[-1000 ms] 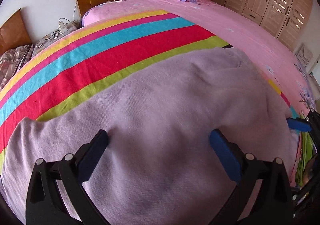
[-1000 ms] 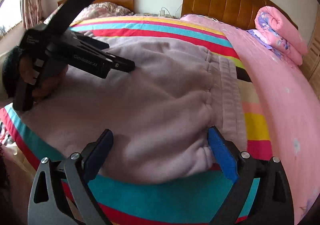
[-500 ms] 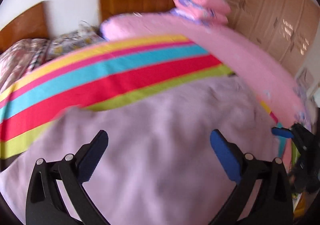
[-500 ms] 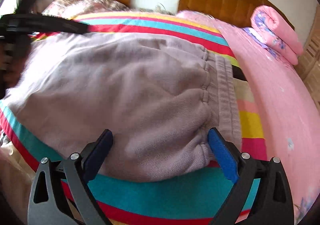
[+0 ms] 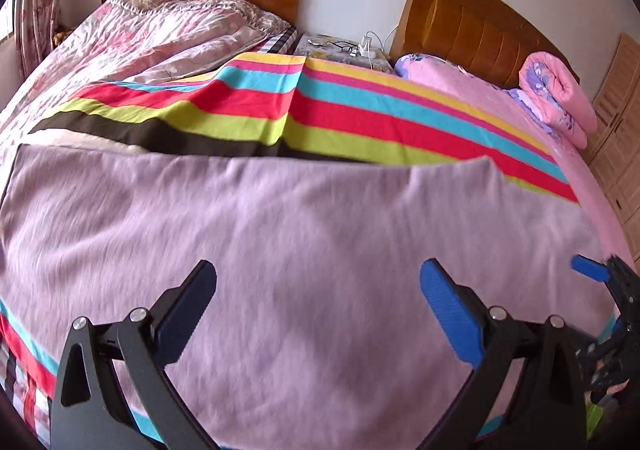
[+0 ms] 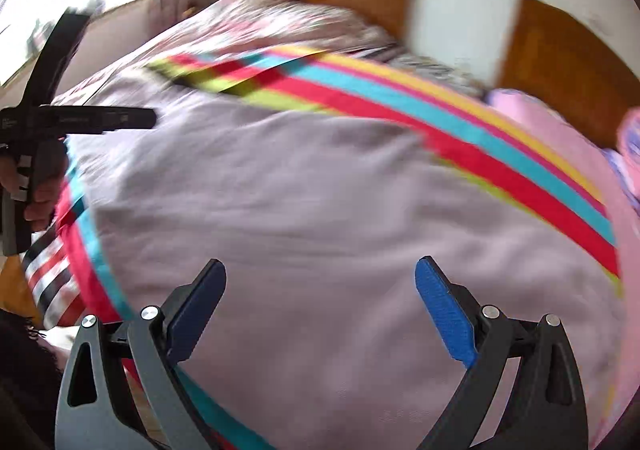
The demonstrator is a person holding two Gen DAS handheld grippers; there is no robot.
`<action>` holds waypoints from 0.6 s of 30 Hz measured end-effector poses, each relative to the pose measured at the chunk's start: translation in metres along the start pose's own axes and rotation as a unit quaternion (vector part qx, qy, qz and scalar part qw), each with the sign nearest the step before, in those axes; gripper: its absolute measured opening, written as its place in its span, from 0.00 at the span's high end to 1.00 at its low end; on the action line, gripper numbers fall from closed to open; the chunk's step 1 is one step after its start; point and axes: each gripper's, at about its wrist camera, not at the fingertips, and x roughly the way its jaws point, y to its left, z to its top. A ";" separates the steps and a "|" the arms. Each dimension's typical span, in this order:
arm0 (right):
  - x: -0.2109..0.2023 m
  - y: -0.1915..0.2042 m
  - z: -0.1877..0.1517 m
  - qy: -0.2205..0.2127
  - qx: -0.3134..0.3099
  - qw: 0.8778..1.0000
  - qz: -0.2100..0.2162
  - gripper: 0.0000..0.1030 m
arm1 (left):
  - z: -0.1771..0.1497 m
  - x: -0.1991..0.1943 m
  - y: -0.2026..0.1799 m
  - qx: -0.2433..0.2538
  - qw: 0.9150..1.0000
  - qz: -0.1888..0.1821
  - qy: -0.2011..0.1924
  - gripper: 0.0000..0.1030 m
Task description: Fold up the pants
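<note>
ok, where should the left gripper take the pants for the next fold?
Probably the far-left corner of the lilac pants, near. That edge lies flat and exposed on the striped sheet, so come in low from the left, one finger sliding under. The left gripper is open above the cloth.

Both wrist cameras are looking low and close over the same lilac pants [image 5: 304,234], facing the headboards [image 5: 476,26].

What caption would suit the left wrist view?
Open left tongs above lilac pants spread on a striped bedsheet.
</note>
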 end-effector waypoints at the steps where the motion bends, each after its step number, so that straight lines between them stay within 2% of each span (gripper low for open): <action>1: 0.005 0.014 0.000 0.007 -0.010 1.000 0.006 0.10 | -0.005 0.001 -0.001 0.009 1.000 0.001 0.000 0.01; 3: 0.018 0.029 -0.005 0.029 -0.026 0.999 0.011 0.10 | -0.013 0.011 0.001 0.022 1.000 0.010 0.010 0.01; 5: 0.024 0.040 -0.015 0.050 -0.040 0.998 -0.003 0.11 | -0.020 0.023 0.001 0.029 0.999 0.015 0.022 0.01; 6: 0.020 0.037 -0.021 0.038 -0.028 0.999 0.005 0.10 | -0.024 0.028 0.001 0.032 0.999 0.018 0.026 0.01; 8: 0.017 0.024 -0.026 0.048 0.005 0.999 0.011 0.10 | -0.028 0.037 0.000 0.044 0.998 0.028 0.029 0.01; 11: 0.011 0.014 -0.025 0.064 0.020 0.998 -0.014 0.10 | -0.030 0.041 -0.002 0.056 0.997 0.037 0.029 0.01; 13: 0.002 0.010 -0.014 0.047 0.027 0.998 -0.019 0.10 | -0.029 0.042 -0.002 0.058 0.997 0.038 0.030 0.01; 15: -0.002 0.010 0.002 0.018 0.026 0.999 -0.002 0.10 | -0.030 0.043 -0.002 0.059 0.997 0.039 0.028 0.01; 18: 0.008 0.019 0.033 -0.008 -0.010 1.000 0.012 0.10 | -0.030 0.042 -0.003 0.059 0.997 0.038 0.026 0.01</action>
